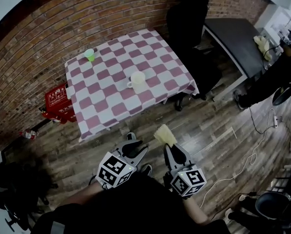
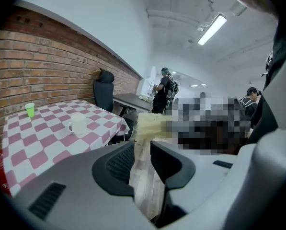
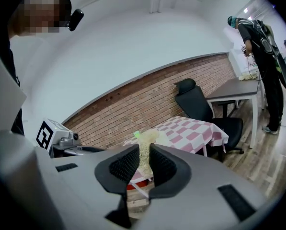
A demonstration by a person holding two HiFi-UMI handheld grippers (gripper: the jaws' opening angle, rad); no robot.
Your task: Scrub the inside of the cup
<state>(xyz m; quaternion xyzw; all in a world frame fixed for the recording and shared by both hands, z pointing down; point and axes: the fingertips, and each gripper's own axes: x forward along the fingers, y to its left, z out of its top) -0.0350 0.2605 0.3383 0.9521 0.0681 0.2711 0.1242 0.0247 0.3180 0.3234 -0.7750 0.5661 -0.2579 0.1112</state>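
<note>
head view: right gripper point(image 1: 171, 148) pinches yellow sponge point(image 1: 164, 134).

From the head view the cup point(image 1: 137, 78) was too small for me to judge its inside; the left gripper view showed only its outer wall. The lower part of the sponge point(image 3: 146, 137) sat hidden between the jaws of the right gripper point(image 3: 143, 159).

table point(image 1: 102, 99) stands on wood floor point(image 1: 218, 130) next to brick wall point(image 1: 33, 52), covered by a pink-and-white checked cloth point(image 1: 160, 62) that hangs over the edges. white cup point(image 1: 137, 79) upright near the middle. small green cup point(image 1: 89, 54) upright near the far left corner, well apart from it.
</note>
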